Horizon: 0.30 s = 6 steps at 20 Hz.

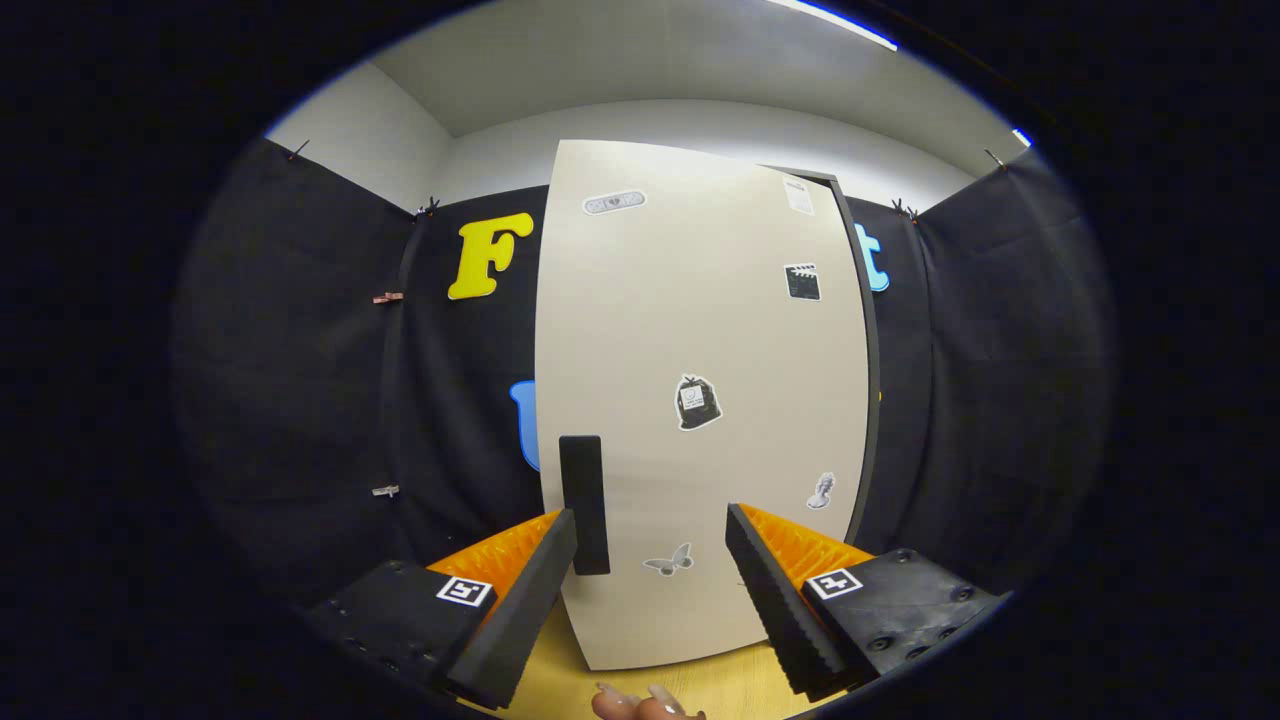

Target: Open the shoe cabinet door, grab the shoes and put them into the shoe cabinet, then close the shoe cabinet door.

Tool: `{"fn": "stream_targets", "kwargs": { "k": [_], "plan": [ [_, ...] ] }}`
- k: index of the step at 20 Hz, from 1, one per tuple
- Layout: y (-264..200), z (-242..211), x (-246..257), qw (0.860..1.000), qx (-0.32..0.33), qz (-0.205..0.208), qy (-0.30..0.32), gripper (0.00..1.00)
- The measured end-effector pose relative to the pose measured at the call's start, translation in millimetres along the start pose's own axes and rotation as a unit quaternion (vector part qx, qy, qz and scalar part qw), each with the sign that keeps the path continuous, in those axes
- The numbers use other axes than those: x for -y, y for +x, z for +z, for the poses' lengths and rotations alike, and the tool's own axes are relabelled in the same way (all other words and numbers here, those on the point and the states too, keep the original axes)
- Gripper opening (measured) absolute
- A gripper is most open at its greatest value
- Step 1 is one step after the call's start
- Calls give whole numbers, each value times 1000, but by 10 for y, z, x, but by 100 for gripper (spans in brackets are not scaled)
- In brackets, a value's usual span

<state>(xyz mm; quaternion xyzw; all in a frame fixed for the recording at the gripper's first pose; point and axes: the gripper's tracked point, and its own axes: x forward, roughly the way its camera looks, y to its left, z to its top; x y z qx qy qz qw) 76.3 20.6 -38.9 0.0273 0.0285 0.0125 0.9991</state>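
Shoe cabinet door (700, 400) dead ahead, upright on the wooden counter (720, 685), stickers scattered across its pale face. Dark handle (584, 505) near the door's lower left edge, just beyond the left finger. Gripper (650, 560) jaws spread wide, gripping nothing. Fingertips of a hand (645, 703) below the door.

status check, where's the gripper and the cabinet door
Gripper open, facing the door. Door shut, handle just ahead of the left finger, untouched. A hand's fingertips below, nothing in the way.
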Motion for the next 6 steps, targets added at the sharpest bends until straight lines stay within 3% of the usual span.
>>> {"fn": "stream_targets", "kwargs": {
  "k": [6],
  "plan": [
    [-68,37,41,1000,9,-2,13,98]
  ]
}}
